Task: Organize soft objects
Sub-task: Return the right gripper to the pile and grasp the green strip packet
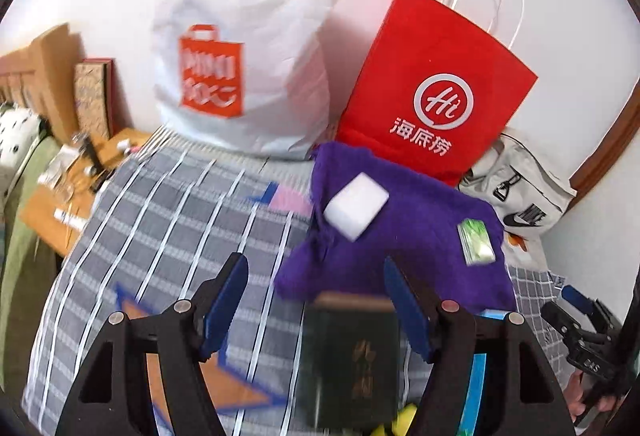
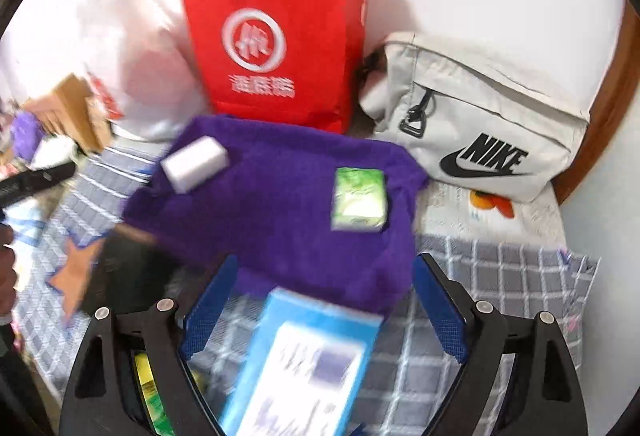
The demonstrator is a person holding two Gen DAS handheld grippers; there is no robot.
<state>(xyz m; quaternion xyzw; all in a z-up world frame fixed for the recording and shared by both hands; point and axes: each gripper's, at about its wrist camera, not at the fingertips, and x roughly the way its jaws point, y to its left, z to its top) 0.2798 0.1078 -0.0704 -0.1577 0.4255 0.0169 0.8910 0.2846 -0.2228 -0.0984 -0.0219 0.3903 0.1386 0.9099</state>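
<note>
A purple towel [image 1: 404, 232] [image 2: 280, 196] lies crumpled on the checked bed cover. On it rest a white sponge block [image 1: 356, 205] [image 2: 195, 162] and a green tissue packet [image 1: 475, 241] [image 2: 358, 199]. My left gripper [image 1: 316, 290] is open, its jaws wide apart, just short of the towel's near edge, with a dark green book [image 1: 352, 360] below it. My right gripper [image 2: 324, 288] is open above a blue packet [image 2: 304, 364], near the towel's front edge. The right gripper also shows in the left wrist view [image 1: 576, 312].
A red paper bag [image 1: 436, 88] [image 2: 276, 36], a white plastic shopping bag [image 1: 244, 48] and a cream Nike pouch [image 2: 480, 124] [image 1: 520, 188] stand against the wall behind the towel. A cluttered wooden table [image 1: 52, 196] is at the left. Yellow-green items [image 2: 152, 396] lie under the right gripper.
</note>
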